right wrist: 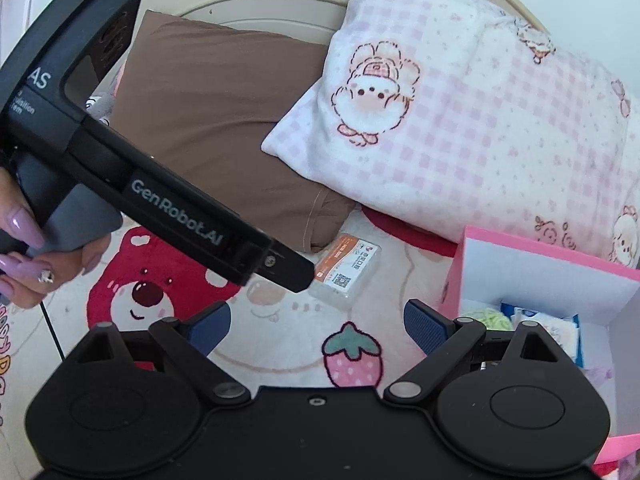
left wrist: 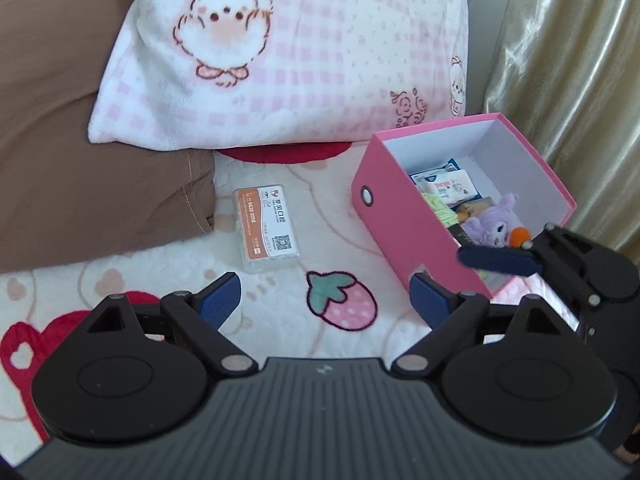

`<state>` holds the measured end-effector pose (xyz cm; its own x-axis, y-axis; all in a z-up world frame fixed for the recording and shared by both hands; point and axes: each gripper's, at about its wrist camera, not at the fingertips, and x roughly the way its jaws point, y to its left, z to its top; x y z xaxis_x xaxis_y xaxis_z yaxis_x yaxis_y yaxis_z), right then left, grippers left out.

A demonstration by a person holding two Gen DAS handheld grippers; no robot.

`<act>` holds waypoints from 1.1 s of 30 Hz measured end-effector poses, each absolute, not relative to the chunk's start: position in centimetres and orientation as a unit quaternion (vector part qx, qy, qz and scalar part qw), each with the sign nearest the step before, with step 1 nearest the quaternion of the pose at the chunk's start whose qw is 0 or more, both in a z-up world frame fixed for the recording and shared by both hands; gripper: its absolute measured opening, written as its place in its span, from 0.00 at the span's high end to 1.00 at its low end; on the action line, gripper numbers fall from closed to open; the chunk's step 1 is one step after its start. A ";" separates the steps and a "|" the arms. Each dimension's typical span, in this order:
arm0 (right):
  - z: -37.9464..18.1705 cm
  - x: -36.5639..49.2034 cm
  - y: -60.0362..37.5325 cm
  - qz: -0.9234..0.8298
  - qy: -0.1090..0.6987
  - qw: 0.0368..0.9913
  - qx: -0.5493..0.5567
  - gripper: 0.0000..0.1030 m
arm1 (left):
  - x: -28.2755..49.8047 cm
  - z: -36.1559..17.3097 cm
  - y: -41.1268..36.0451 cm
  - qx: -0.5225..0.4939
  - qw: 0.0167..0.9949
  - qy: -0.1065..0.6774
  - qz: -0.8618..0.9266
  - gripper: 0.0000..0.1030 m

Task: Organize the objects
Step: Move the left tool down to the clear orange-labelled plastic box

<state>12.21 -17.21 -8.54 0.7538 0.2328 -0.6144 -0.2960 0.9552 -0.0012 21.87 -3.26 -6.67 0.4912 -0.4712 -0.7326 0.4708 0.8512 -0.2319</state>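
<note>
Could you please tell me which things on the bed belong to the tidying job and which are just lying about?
Part of the job:
- clear plastic case with the orange label, loose on the blanket
- pink storage box, already holding a purple plush toy and packets

Just lying about:
- pink checked pillow
- brown pillow
- gold curtain

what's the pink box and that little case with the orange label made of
Pink box: looks like matte paper-covered cardboard, with thin straight walls, a plain white inside and a metal-looking ring in its end.

Little case: seems clear hard plastic, with see-through rounded edges around a printed orange and white label.
</note>
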 end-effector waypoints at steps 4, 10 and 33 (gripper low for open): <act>-11.6 14.7 -15.8 0.136 0.310 0.940 -0.041 0.07 | 24.4 -9.2 -2.5 -0.024 0.862 0.421 -0.281 0.12; -17.4 17.7 -14.4 0.079 0.298 0.950 -0.042 0.08 | 27.8 -12.6 -0.7 -0.073 0.851 0.440 -0.276 0.13; -21.3 23.5 -14.4 0.086 0.323 0.942 -0.033 0.28 | 32.2 -19.2 0.3 -0.192 0.826 0.459 -0.264 0.59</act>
